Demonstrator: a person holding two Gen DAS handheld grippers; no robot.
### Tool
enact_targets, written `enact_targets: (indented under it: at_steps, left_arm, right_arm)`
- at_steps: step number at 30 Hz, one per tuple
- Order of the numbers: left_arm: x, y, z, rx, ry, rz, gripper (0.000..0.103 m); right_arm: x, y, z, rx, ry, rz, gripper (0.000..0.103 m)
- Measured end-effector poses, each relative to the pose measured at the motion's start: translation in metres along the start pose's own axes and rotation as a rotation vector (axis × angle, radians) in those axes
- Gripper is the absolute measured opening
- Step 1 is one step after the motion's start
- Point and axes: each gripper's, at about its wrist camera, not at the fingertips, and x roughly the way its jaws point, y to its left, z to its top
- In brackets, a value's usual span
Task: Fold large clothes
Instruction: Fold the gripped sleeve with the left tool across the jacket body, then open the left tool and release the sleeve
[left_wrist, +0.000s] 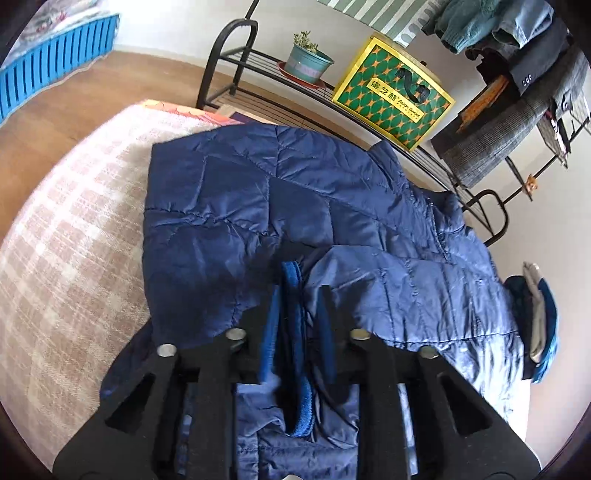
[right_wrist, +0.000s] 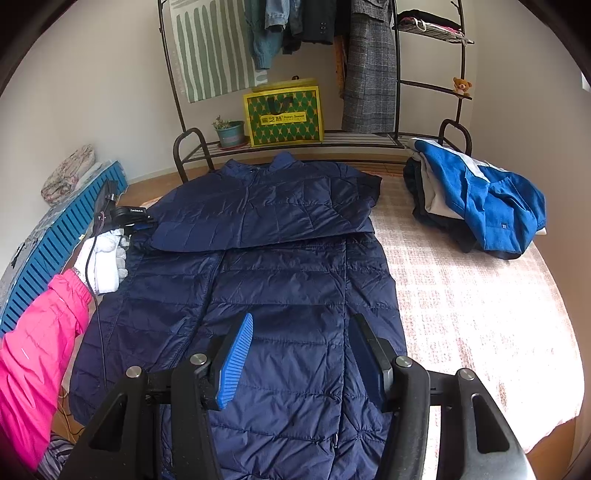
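Navy quilted jacket (right_wrist: 258, 280) spread flat on bed (right_wrist: 461, 288), sleeve folded across. Left gripper (left_wrist: 299, 295) parted around knit cuff (left_wrist: 295, 332), not pinching; right gripper (right_wrist: 301, 321) open above jacket.

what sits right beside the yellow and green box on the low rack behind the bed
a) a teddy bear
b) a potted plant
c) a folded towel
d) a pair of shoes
b: in the right wrist view a potted plant stands on the low rack just left of the yellow and green box, while the teddy bear sits on a higher shelf off to the right.
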Motion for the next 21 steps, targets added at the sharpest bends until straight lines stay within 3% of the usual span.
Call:
enact_targets:
  at_steps: [1, 5, 6, 8, 10, 17, 21]
  left_arm:
    - [0.0, 0.0, 0.0, -0.006, 0.01, -0.015, 0.042]
    - [0.013, -0.015, -0.004, 0.064, 0.079, 0.017, 0.044]
    - [0.017, -0.021, -0.006, 0.101, 0.086, 0.049, 0.041]
    - [0.023, -0.031, -0.01, 0.173, 0.091, 0.093, 0.008]
    - [0.024, -0.037, -0.01, 0.2, 0.066, 0.094, 0.008]
    - [0.031, -0.042, 0.009, 0.202, -0.044, 0.202, 0.008]
    - [0.046, -0.049, 0.013, 0.252, -0.036, 0.229, 0.008]
  right_arm:
    - [0.0, 0.001, 0.0, 0.0, 0.0, 0.006, 0.057]
    - [0.0, 0.006, 0.001, -0.01, -0.002, 0.017, 0.057]
    - [0.0, 0.007, 0.0, -0.012, -0.002, 0.018, 0.057]
    - [0.0, 0.007, 0.0, -0.012, -0.001, 0.015, 0.057]
    - [0.0, 0.005, 0.0, -0.004, 0.0, 0.016, 0.057]
    - [0.003, 0.0, -0.001, 0.012, 0.01, 0.007, 0.057]
    - [0.004, 0.001, -0.001, 0.002, 0.013, 0.0, 0.057]
